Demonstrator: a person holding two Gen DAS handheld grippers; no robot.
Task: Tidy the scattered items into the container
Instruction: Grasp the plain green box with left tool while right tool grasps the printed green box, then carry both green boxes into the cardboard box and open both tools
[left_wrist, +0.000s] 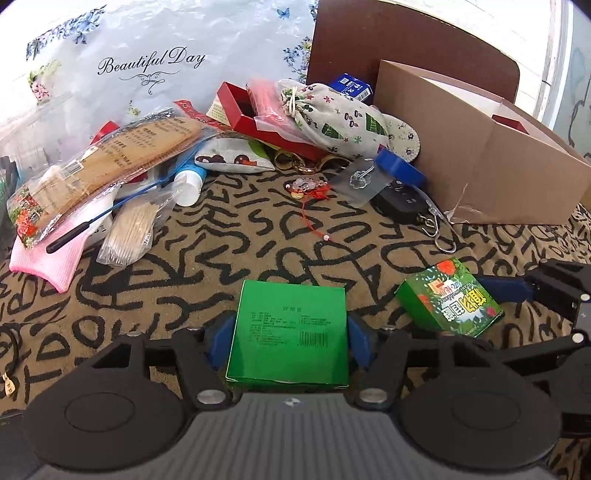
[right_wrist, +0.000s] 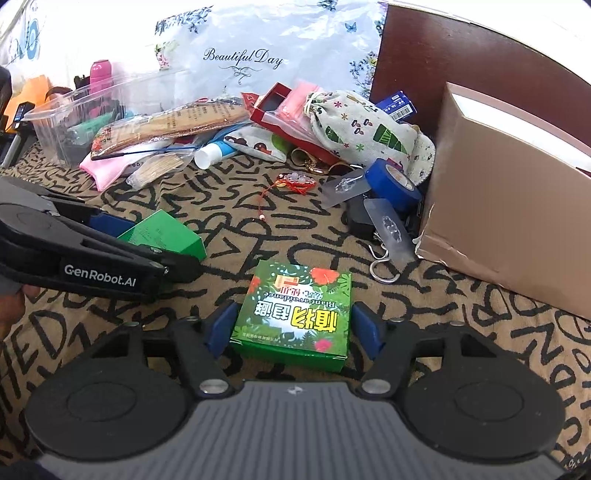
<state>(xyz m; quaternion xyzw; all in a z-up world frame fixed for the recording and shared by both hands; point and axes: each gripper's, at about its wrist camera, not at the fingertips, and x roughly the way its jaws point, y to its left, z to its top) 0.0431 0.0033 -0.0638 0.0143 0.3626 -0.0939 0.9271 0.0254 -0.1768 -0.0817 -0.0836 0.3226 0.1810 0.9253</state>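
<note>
Left wrist view: left gripper (left_wrist: 288, 338) clamps the plain green box (left_wrist: 290, 332), bottom centre. Right gripper (right_wrist: 295, 328) brackets the printed green box (right_wrist: 295, 319), contact unclear. Both light, stiff cardboard; grip flat sides.

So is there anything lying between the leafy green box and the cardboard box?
Yes. A metal hook and a clear adhesive hook strip lie on the blanket between the leafy green box and the cardboard box.
</note>
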